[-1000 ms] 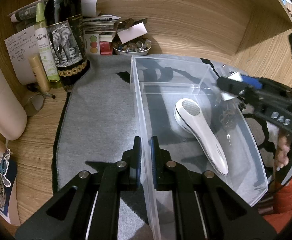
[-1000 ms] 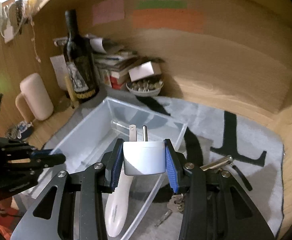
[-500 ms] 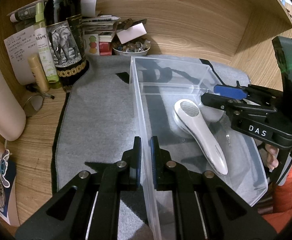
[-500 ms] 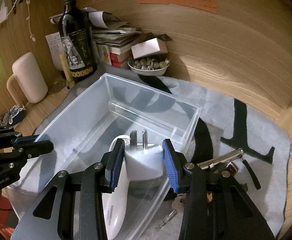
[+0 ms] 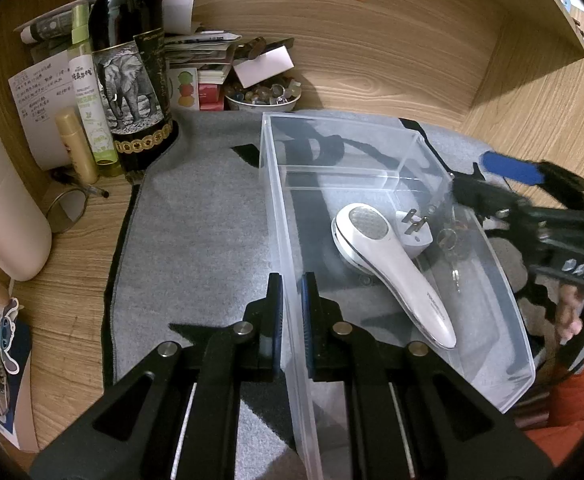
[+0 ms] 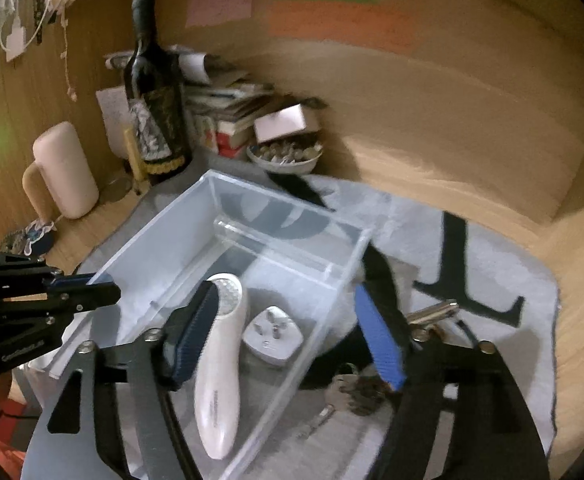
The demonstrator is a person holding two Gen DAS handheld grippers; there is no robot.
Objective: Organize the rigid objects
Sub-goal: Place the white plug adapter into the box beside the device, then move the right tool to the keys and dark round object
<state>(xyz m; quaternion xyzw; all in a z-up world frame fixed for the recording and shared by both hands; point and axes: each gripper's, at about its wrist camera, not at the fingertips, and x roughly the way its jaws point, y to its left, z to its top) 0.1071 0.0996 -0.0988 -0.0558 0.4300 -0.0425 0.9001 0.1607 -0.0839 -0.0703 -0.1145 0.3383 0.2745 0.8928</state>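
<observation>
Grey mat (image 5: 196, 216), clear bin (image 5: 288, 216) clamped in left gripper (image 5: 290, 320) jaws, white two-pronged plug (image 6: 272, 334) lying inside, right gripper (image 6: 292, 332) jaws opening, empty.

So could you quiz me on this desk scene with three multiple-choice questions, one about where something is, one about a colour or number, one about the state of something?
1. Where is the white plug adapter?
A. On the grey mat
B. Inside the clear bin, beside the white handheld device
C. In the bowl of stones

2. What colour are the right gripper pads?
A. Blue
B. Red
C. Yellow

3. What is the left gripper doing?
A. Hanging open
B. Holding the bottle
C. Clamped on the bin wall

Answers: 1 B, it lies on the bin floor; 2 A, both pads show blue; 3 C, its fingers pinch the clear wall.
</observation>
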